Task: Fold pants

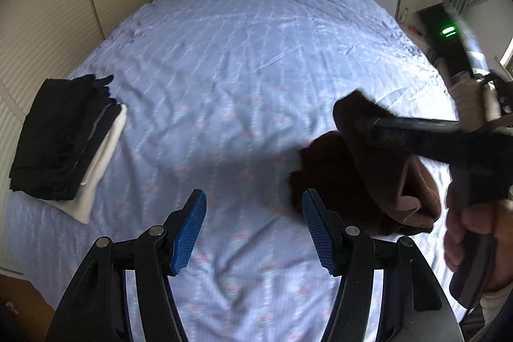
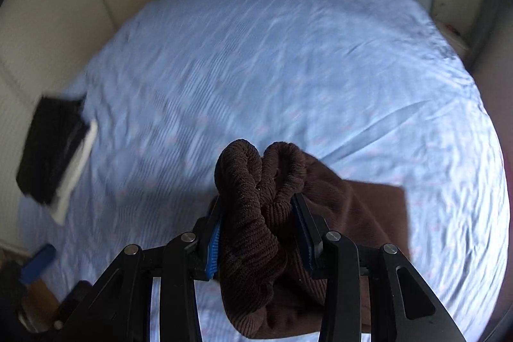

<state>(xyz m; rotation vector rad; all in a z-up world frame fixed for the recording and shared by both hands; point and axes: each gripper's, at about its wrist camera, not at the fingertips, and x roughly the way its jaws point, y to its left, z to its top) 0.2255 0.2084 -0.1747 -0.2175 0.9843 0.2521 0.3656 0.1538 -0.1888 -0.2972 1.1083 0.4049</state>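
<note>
Brown corduroy pants (image 2: 256,213) bunched in the right claw (image 2: 259,229), clenched on a thick fold; rest trails down-right onto the bed (image 1: 240,53). Left claw (image 1: 253,223) spread wide, empty, just left of the pants, prob. nearest the loose edge.

Left gripper (image 1: 253,229) jaws spread wide, right gripper (image 2: 259,233) jaws clamped on cloth

Dark brown ribbed pants (image 2: 256,233), pale blue patterned bedsheet (image 1: 240,53), blue-padded tongs (image 1: 253,226)
</note>
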